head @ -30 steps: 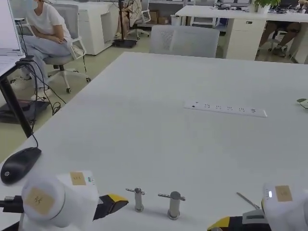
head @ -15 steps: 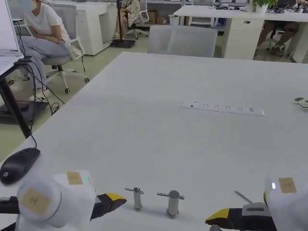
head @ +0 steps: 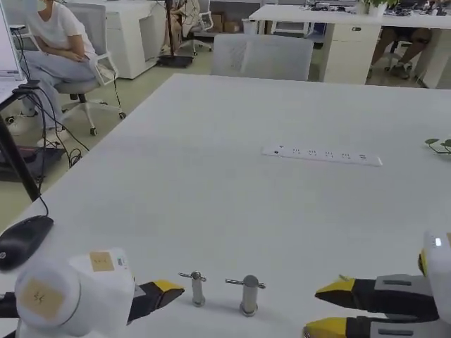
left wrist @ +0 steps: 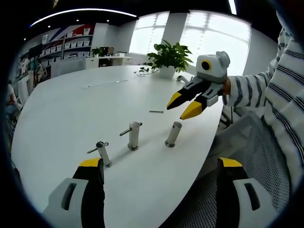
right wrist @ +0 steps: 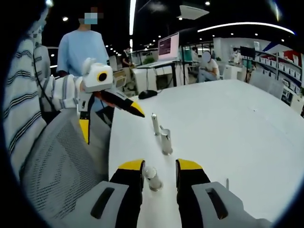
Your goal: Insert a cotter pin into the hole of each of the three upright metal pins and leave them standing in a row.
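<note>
Two down, one to go by the look of it. The first pin (left wrist: 102, 153) and middle pin (left wrist: 134, 135) each have a cotter through the top. The third pin (left wrist: 173, 134) is bare, standing at the end of the row close to my edge of the surface (head: 232, 183). The loose cotter pin (left wrist: 156, 112) lies flat a bit beyond it.

My right gripper (right wrist: 159, 165) is near the third pin, fingers slightly apart with nothing in them. In the right gripper view the pin sits in the gap, untouched. The left gripper (left wrist: 160, 162) is by the first pin, fingers wide apart and also empty.

What worries me is that the cotter is thin and flat on a slick top, so I reckon it skids away instead of lifting. A clumsy sweep could also tip the bare pin, and being that near the edge it might roll off. The finished two are close enough to get bumped as well.

The surface is plain white with a power strip (head: 322, 154) and a mouse (head: 21, 239) on it. The room is an open office with a grey chair (head: 261, 56), a seated person (head: 56, 35) and a potted plant (left wrist: 168, 57).
</note>
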A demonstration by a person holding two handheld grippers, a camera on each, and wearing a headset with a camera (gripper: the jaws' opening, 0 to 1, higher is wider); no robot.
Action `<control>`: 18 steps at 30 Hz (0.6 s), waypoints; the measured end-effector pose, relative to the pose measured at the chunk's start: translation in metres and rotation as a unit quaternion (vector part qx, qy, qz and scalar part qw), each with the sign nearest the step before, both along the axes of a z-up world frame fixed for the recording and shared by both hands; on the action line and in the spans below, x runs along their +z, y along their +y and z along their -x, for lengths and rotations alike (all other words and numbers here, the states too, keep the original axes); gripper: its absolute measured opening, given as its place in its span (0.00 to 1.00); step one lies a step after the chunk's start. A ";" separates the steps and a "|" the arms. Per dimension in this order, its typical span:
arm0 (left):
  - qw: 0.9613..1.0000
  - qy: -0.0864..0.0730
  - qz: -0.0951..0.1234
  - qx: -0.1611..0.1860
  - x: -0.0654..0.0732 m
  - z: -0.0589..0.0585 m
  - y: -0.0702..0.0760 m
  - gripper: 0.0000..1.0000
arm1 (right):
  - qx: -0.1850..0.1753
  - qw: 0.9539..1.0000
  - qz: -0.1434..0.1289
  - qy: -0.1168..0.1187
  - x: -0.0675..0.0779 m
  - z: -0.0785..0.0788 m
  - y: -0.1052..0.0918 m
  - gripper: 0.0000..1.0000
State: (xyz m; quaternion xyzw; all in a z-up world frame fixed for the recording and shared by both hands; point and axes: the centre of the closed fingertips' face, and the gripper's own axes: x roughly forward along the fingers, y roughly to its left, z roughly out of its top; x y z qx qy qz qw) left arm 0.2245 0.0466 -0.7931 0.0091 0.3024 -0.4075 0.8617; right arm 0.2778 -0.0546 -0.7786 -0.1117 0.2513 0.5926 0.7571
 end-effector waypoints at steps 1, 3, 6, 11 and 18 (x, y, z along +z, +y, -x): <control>1.000 0.000 -0.001 -0.001 0.000 0.000 0.000 0.99 | -0.005 1.000 -0.001 -0.002 0.001 -0.004 -0.003 0.27; 1.000 0.000 0.000 -0.001 0.000 0.000 -0.001 0.99 | -0.021 1.000 0.001 -0.004 0.001 -0.014 -0.011 0.27; 1.000 -0.002 -0.002 -0.002 0.001 -0.002 -0.001 0.99 | -0.048 0.999 0.015 -0.005 -0.004 -0.032 -0.025 0.28; 1.000 -0.001 -0.002 -0.002 0.002 -0.001 0.000 0.99 | -0.071 0.997 0.043 -0.008 -0.016 -0.051 -0.041 0.28; 1.000 0.001 -0.003 -0.001 0.000 0.000 -0.001 0.99 | -0.089 0.993 0.083 -0.009 -0.032 -0.072 -0.057 0.28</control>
